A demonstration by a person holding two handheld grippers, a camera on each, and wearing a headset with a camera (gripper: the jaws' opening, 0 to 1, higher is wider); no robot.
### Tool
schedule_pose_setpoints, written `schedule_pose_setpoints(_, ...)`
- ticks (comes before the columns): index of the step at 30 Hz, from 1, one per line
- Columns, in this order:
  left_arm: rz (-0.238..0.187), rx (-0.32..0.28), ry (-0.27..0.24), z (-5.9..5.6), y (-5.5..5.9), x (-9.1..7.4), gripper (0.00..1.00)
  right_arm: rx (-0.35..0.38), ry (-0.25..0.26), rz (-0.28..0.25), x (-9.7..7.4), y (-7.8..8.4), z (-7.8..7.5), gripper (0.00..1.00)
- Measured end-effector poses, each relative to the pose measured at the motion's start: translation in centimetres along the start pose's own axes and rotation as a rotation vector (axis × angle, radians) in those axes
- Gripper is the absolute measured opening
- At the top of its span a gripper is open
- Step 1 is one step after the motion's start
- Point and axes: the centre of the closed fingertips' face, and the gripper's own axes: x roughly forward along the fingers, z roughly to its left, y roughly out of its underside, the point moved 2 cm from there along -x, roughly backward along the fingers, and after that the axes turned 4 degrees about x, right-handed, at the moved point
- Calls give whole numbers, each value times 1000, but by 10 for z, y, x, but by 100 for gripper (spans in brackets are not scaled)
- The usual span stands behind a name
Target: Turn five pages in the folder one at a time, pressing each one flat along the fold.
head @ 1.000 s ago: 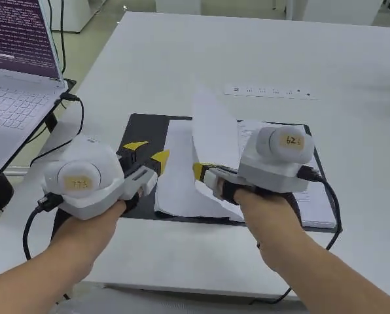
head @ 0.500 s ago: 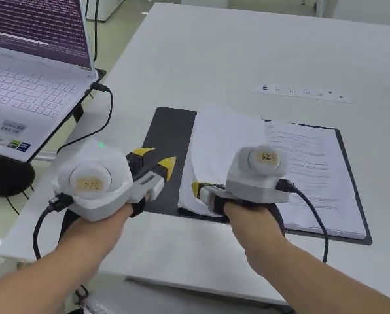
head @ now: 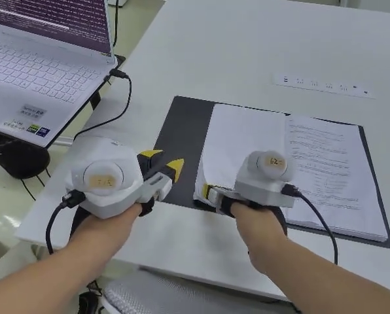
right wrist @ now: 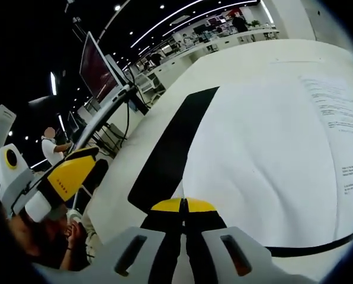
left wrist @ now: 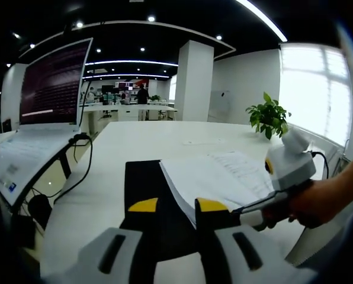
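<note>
**Folder [head: 182,140] open on the counter [head: 247,46], blank page [head: 244,147] pinched at its near corner**

Head view. The folder lies open near the front edge of the white counter, with its black inner cover bare on the left. The blank page rests almost flat over the left half, beside the printed page [head: 326,170] on the right half.

My right claw [head: 207,191] points leftward, low over the folder's near edge. Its jaws are pressed together with the blank page's near left corner between them. My right hand [head: 260,226] wraps the handle from behind, and the forearm enters from the lower right.

My left claw [head: 163,161] sits at the folder's near left edge, jaws spread and holding nothing, aimed right and away across the black cover. I cannot tell whether its tips touch the cover. My left hand [head: 106,226] grips from behind, and the forearm enters from the lower left. The two claws are near each other but apart.

Left gripper view. The yellow-tipped jaws stand parted with the black cover between them. My right claw reaches in from the right to the page's edge.

Right gripper view. The yellow tips meet over the white sheet. The left claw shows at the left, jaws apart.

Surroundings. A laptop [head: 38,59] stands open to the left of the counter with a black cable [head: 116,111] plugged in. A power strip [head: 322,85] lies well beyond the folder.
</note>
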Motion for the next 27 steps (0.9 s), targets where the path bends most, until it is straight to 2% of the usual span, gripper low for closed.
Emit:
schedule_pose_setpoints(4,12,3,4,1,5,4,22,14,-3,-5,0,3,0,0)
schedule_pose_setpoints(8,29,8,8,-3,7,6,22,19,-10,-11,-1,5,1,0)
schedule_pose_setpoints(11,38,9,11,-7,8,7,22,11,-38,-1,0,8,5,3)
schedule_pose_setpoints(17,67,19,37,-13,15,22,23,-13,-58,-33,-11,7,9,0)
schedule_pose_setpoints(20,75,22,52,-21,16,33,23,-37,-58,-73,-21,1,7,0)
schedule_pose_setpoints(22,88,21,66,-28,18,42,23,-38,-51,-81,-27,-1,2,0)
schedule_pose_setpoints(26,104,30,95,-46,20,57,22,-7,-27,-129,-42,-9,-15,0)
schedule_pose_setpoints(27,109,31,104,-51,23,63,22,23,-31,-142,-47,-12,-19,0)
